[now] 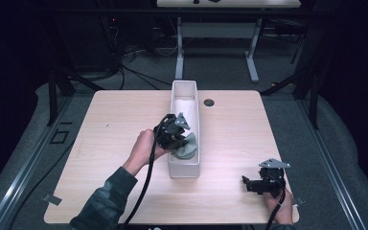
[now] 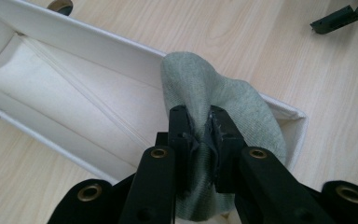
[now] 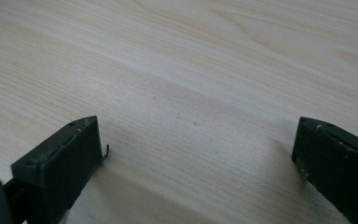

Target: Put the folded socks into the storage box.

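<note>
The left claw point(image 2: 199, 122) is clamped on a grey-green cloth point(image 2: 223, 98), perhaps a sock, at the near end of the long white box point(image 1: 184, 168) on the counter point(image 1: 115, 120), while the right claw point(image 3: 193, 154) rests wide and empty.

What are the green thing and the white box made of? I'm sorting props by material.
Green thing: soft knit fabric, matte, likely a sock; it bunches where the left claw pinches it.
Box: looks like stiff cloth-covered board; woven texture and seams show inside.
</note>
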`<move>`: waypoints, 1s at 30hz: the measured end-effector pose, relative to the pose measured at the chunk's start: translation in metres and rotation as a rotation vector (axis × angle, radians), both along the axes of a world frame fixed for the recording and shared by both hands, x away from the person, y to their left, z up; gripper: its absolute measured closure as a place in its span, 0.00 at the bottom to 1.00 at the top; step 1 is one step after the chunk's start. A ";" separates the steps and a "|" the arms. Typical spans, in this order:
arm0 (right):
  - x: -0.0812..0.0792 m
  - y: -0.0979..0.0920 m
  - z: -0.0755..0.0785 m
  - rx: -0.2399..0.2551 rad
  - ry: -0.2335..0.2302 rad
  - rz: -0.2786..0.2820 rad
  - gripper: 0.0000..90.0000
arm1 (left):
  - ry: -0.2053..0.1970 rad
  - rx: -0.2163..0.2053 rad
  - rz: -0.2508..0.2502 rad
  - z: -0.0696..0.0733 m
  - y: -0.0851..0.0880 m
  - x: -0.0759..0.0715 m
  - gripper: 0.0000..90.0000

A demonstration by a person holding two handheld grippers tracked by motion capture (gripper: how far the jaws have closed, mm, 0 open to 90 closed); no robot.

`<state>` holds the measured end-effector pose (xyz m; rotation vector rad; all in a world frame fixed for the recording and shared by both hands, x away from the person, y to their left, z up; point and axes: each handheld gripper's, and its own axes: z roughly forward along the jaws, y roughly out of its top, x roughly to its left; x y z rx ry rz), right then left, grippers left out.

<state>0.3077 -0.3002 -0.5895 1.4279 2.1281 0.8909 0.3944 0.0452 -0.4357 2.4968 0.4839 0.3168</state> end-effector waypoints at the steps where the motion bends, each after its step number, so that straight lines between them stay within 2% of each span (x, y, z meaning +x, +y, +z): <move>1: 0.000 0.000 0.000 -0.002 0.001 0.000 0.01 | 0.002 0.003 0.001 -0.001 -0.001 0.000 0.90; 11: 0.000 0.000 0.000 -0.004 0.001 0.000 0.01 | 0.022 0.015 -0.007 -0.005 -0.006 0.001 0.89; 16: 0.000 0.000 0.000 -0.004 0.002 0.000 0.01 | 0.033 0.039 -0.009 -0.010 -0.008 0.002 0.89; 21: 0.000 0.000 0.000 -0.004 0.002 0.000 0.01 | 0.059 0.060 -0.008 -0.013 -0.009 0.005 0.89; 28: 0.000 0.000 0.000 -0.004 0.002 0.000 0.01 | 0.115 0.112 -0.024 -0.023 -0.014 0.007 0.88; 30: 0.000 0.000 0.000 -0.004 0.002 0.000 0.01 | 0.117 0.114 -0.027 -0.024 -0.014 0.007 0.87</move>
